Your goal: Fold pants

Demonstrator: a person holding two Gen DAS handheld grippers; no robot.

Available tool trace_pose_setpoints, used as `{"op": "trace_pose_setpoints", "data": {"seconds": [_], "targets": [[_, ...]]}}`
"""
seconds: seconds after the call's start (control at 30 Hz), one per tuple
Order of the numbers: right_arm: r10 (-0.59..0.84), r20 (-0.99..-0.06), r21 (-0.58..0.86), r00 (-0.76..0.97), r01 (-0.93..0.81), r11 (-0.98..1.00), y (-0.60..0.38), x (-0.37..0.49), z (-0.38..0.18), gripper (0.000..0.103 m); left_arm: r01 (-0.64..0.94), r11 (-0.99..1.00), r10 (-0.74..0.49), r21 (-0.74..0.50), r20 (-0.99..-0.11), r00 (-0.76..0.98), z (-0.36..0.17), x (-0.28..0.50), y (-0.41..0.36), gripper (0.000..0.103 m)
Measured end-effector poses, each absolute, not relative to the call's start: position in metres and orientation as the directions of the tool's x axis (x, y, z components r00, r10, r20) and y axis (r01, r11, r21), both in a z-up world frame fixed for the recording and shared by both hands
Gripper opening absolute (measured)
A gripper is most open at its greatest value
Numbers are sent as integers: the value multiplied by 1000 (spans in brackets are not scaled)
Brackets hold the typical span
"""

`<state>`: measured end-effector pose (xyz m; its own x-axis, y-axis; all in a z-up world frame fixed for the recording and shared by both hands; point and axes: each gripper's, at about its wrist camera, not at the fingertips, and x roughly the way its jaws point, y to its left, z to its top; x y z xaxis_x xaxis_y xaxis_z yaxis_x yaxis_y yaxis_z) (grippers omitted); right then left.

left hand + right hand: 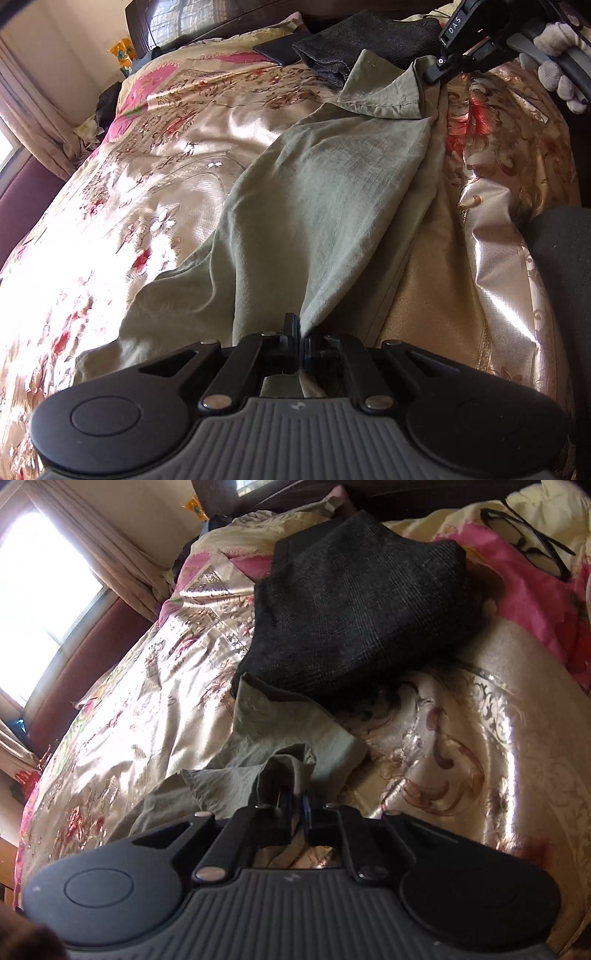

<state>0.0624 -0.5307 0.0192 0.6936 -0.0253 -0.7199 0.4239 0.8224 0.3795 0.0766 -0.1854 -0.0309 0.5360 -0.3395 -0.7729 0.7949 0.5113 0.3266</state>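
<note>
You hold the pale green cotton pants (pixel 314 192) spread on the floral satin bedspread (pixel 155 177); left gripper (pixel 300 334) jaws pinch the near end, right gripper (pixel 295 797) jaws pinch the far hem; next, carry one end over the other.

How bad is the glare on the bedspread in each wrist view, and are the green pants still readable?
Left wrist: the bedspread is blown out at left, but the green pants stay readable. Right wrist: the window is overexposed, with sheen at right; pants dim but visible.
</note>
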Motion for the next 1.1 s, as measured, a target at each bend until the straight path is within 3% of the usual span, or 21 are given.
{"op": "trace_pose_setpoints", "data": {"seconds": [0.1, 0.17, 0.2, 0.23, 0.4, 0.47, 0.6, 0.7, 0.73, 0.83, 0.97, 1.1], "targets": [[-77, -735, 275, 674, 400, 874, -524, 75, 21, 38, 797, 503, -337, 333, -774, 536, -32, 79, -186, 21], [-87, -726, 287, 682, 414, 864, -526, 78, 21, 36, 797, 508, -339, 327, -775, 534, -31, 80, -186, 21], [-48, -713, 356, 699, 420, 835, -533, 76, 21, 24, 799, 507, -343, 323, -775, 531, -30, 79, -186, 21], [-26, -704, 407, 710, 432, 805, -538, 73, 22, 5, 802, 505, -349, 319, -774, 528, -28, 78, -184, 22], [-16, -682, 524, 731, 504, 687, -564, 50, 21, 5, 817, 481, -367, 318, -773, 517, -24, 75, -181, 22], [-26, -712, 503, 702, 536, 678, -569, 52, 16, 5, 815, 478, -354, 328, -777, 520, -30, 79, -184, 22], [-159, -756, 277, 635, 530, 802, -548, 61, 26, 13, 817, 458, -344, 349, -778, 525, -34, 78, -186, 22], [-274, -716, 151, 642, 526, 837, -531, 54, 38, 38, 818, 459, -350, 347, -775, 525, -33, 77, -182, 23], [-279, -699, 150, 658, 517, 843, -526, 51, 43, 41, 816, 465, -353, 342, -774, 525, -33, 77, -180, 23], [-197, -650, 152, 734, 380, 912, -495, 44, 57, 41, 810, 491, -361, 322, -771, 525, -30, 78, -175, 23], [162, -709, 370, 686, 166, 914, -466, 66, 35, 43, 806, 506, -368, 309, -767, 525, -28, 75, -172, 24], [135, -754, 366, 643, 241, 899, -473, 94, 3, 43, 807, 504, -364, 308, -771, 522, -31, 71, -171, 25]]}}
